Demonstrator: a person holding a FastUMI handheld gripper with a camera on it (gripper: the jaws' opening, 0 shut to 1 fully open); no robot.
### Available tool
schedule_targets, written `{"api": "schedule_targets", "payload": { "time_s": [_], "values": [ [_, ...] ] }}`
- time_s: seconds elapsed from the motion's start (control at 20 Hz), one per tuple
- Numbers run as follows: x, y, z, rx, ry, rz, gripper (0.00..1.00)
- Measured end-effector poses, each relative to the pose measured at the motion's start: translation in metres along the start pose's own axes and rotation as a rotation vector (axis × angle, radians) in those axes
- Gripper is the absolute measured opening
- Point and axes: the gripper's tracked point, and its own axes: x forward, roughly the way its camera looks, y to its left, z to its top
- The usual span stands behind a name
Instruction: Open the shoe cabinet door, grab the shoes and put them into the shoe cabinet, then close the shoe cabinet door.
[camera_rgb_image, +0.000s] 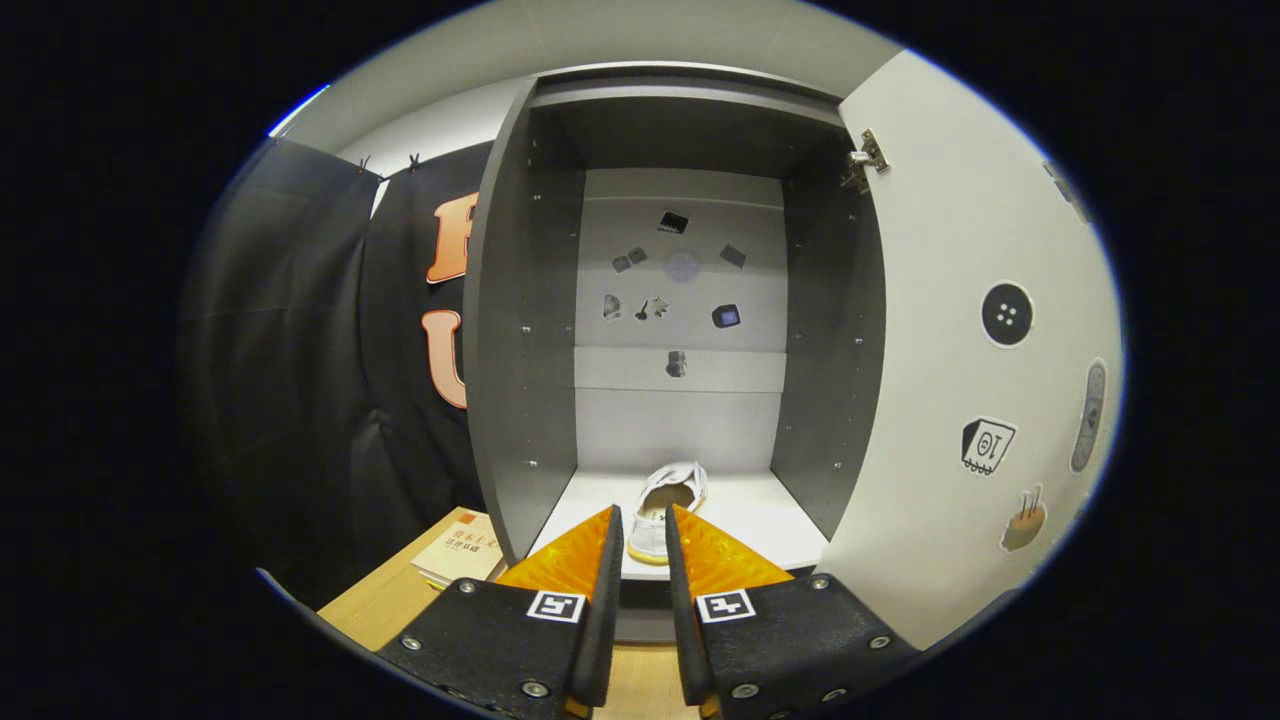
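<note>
The shoe cabinet (520, 330) stands open, its white door (950, 350) swung out to the right on its hinge (865, 160). A single white shoe (672, 490) with a pale yellow sole lies on the cabinet's white floor (745, 520), toe toward me near the front edge. My gripper (642, 512) is just in front of the cabinet, with a narrow gap between its fingers. The shoe's toe shows through that gap, just beyond the tips. Neither finger visibly presses on it.
Dark grey side walls and a top shelf frame the cabinet's inside. Stickers dot its back panel and the door. A book (462, 550) lies on the wooden surface (380, 610) left of the cabinet. Black cloth hangs behind on the left.
</note>
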Motion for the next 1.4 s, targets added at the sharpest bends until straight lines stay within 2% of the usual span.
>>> {"api": "schedule_targets", "payload": {
  "time_s": [0.5,0.95,1.2,1.4],
  "values": [
    [-0.077,-0.005,0.013,-0.008,-0.054,-0.028,0.27],
    [-0.153,-0.023,0.021,0.033,-0.089,-0.055,0.32],
    [-0.201,-0.063,0.021,-0.001,-0.106,-0.141,0.35],
    [-0.229,-0.095,0.017,0.021,-0.11,-0.196,0.36]
  ]
}}
